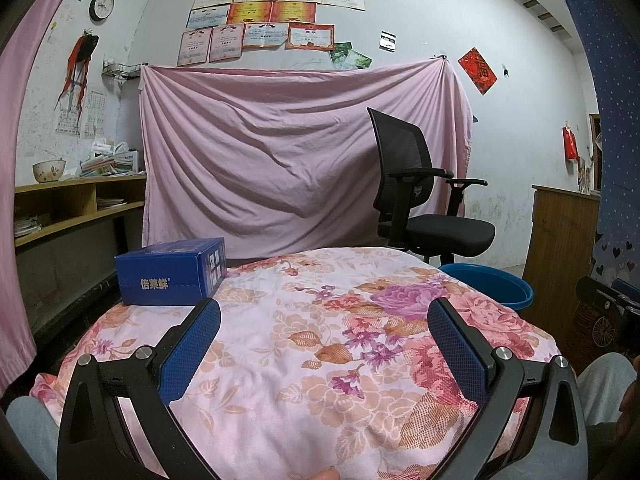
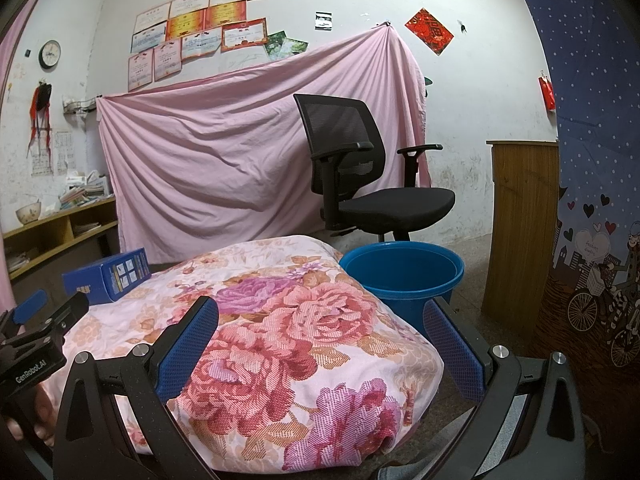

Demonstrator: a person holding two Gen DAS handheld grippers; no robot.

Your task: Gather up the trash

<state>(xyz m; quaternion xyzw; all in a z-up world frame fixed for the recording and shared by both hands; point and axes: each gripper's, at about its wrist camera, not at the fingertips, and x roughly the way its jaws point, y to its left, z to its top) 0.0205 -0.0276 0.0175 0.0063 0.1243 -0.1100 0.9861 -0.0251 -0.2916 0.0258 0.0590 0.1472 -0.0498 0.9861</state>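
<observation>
Against the back wall: one pink sheet (image 1: pixel 280 152), pinned at its upper corners, hanging in folds, largest item in the room. Above it, rows of framed certificates (image 1: pixel 276 16).

Black mesh office chair (image 2: pixel 360 176), with armrests, standing in front of the sheet's right part.

Floral-covered surface (image 1: pixel 320 360), pink with rose print, filling the foreground of both views; rounded at its far edge.

Blue bucket (image 2: pixel 400 276), round, on the floor just beside the right end of the floral cover, below the chair seat. Its inside cannot be made out.

Wooden shelf unit (image 1: pixel 72 204), left wall, holding papers; a patterned bowl (image 1: pixel 49 171) on top.

Blue carton (image 1: pixel 172 272), rectangular, printed with white characters, lying on the far left corner of the floral cover, well apart from the bucket. The one loose article on the cover.

Left gripper (image 1: pixel 324 320), black frame, blue pads; jaws spread wide, nothing between them, held low over the cover, the carton just beyond its left finger.

Right gripper (image 2: pixel 322 318), same make; jaws likewise wide apart and empty, above the cover's right end, bucket just ahead.

Wall clock (image 1: pixel 101 5), round, upper left.
</observation>
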